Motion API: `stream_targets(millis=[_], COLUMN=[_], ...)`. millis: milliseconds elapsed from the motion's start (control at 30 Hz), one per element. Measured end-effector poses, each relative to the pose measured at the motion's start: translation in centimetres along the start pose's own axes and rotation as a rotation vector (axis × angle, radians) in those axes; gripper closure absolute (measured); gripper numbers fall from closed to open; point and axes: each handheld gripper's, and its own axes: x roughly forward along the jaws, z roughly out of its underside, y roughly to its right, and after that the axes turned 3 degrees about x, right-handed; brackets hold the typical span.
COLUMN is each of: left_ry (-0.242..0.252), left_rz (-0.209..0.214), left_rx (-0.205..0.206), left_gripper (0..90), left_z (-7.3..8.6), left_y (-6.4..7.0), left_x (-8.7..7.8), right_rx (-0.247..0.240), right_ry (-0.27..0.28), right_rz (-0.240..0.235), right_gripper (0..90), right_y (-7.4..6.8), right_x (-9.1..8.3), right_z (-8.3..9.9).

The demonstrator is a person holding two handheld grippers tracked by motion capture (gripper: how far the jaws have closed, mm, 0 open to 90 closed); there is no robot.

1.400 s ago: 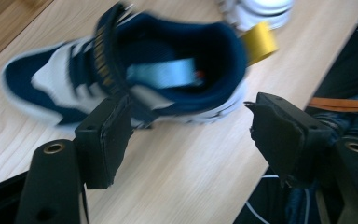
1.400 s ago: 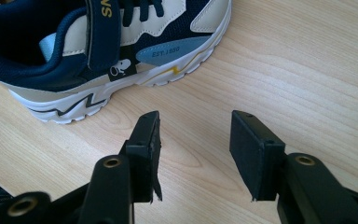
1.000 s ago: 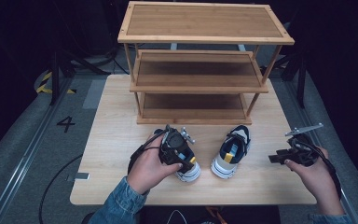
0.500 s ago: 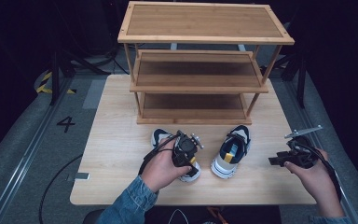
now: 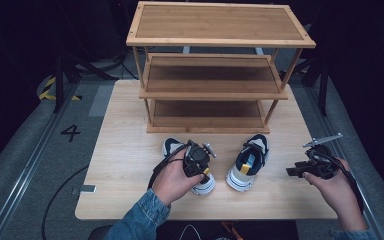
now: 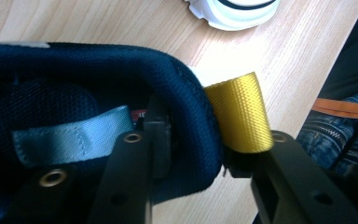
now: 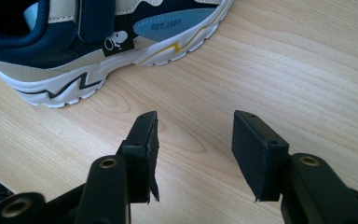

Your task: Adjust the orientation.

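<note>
We have the left tool (image 6: 186, 140) clenched on the padded heel collar of the left shoe (image 6: 98, 93), the right tool (image 7: 193, 154) released beside the other shoe (image 7: 98, 42), and that thin soft pinch may slip, dropping it onto the bench (image 5: 130, 150).

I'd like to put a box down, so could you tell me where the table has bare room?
Free: the table left of the left shoe, and its strip right of the shoe rack. Crowded: the front middle, with both shoes and the left gripper.
</note>
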Motion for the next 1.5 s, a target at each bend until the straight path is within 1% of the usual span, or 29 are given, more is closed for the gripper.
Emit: stream_targets(millis=[67, 233, 300, 467, 667, 700, 733, 800, 900, 933, 967, 1000, 1033, 1067, 1167, 1233, 1300, 1333, 1433, 1500], left_ry=[-0.008, -0.034, -0.046, -0.08, -0.116, -0.116, -0.13, -0.135, -0.152, -0.152, -0.162, -0.165, -0.164, -0.165, -0.149, -0.151, -0.146, -0.132, -0.114, -0.106], left_rz=[0.009, 0.026, 0.047, 0.062, 0.091, 0.091, 0.095, 0.1, 0.09, 0.09, 0.095, 0.103, 0.111, 0.122, 0.145, 0.149, 0.142, 0.126, 0.097, 0.093], left_rx=[0.006, 0.055, 0.068, 0.073, 0.073, 0.073, 0.076, 0.068, 0.081, 0.081, 0.087, 0.093, 0.1, 0.102, 0.116, 0.128, 0.14, 0.148, 0.16, 0.164], left_gripper=[70.3, 69.5, 68.5, 66.7, 63.6, 63.1, 62.6, 61.8, 59.6, 59.8, 59.8, 62.3, 68.5, 68.5, 72.6, 73.4, 73.8, 73.8, 73.8, 73.8], left_z=[0.2, 1.2, 1.8, 3.3, 4.8, 4.8, 5.1, 5.2, 5.0, 5.0, 4.9, 4.8, 4.7, 4.6, 4.6, 4.6, 4.6, 4.6, 4.4, 4.2], left_y=[0.0, 0.3, 0.3, 0.5, 0.2, 0.2, 0.2, 0.1, 0.2, 0.2, 0.3, 0.4, 0.4, 0.4, 0.3, 0.3, 0.4, 0.4, 0.4, 0.4], left_x=[-0.1, -0.5, -0.8, -1.6, -2.5, -2.5, -2.6, -2.6, -2.2, -2.2, -1.9, -1.7, -1.7, -1.6, -1.5, -1.5, -1.5, -1.5, -1.6, -1.7], right_rx=[-0.004, -0.021, -0.029, -0.059, -0.087, -0.09, -0.09, -0.093, -0.094, -0.094, -0.094, -0.094, -0.096, -0.096, -0.094, -0.089, -0.087, -0.088, -0.092, -0.093], right_ry=[0.0, 0.006, 0.005, -0.001, -0.002, 0.0, -0.001, 0.0, -0.002, -0.002, -0.002, -0.002, -0.001, -0.001, 0.0, 0.002, 0.003, 0.003, 0.0, 0.001], right_rz=[-0.006, -0.014, -0.02, -0.036, -0.049, -0.05, -0.05, -0.052, -0.053, -0.053, -0.052, -0.052, -0.05, -0.05, -0.05, -0.049, -0.049, -0.049, -0.05, -0.049], right_gripper=[52.0, 52.0, 52.0, 51.8, 51.5, 51.4, 51.4, 51.3, 51.4, 51.4, 51.4, 51.4, 51.4, 51.4, 51.4, 51.4, 51.4, 51.4, 51.3, 51.3], right_y=[-0.1, -0.3, -0.5, -0.9, -1.5, -1.6, -1.6, -1.7, -1.7, -1.7, -1.7, -1.7, -1.7, -1.7, -1.5, -1.4, -1.4, -1.4, -1.4, -1.4], right_x=[0.0, 0.3, 0.4, 1.0, 1.5, 1.6, 1.6, 1.7, 1.7, 1.7, 1.7, 1.7, 1.6, 1.6, 1.6, 1.6, 1.5, 1.5, 1.6, 1.6], right_z=[-0.2, -1.0, -1.4, -2.5, -3.4, -3.5, -3.6, -3.6, -3.7, -3.7, -3.7, -3.6, -3.6, -3.6, -3.5, -3.4, -3.4, -3.5, -3.5, -3.5])
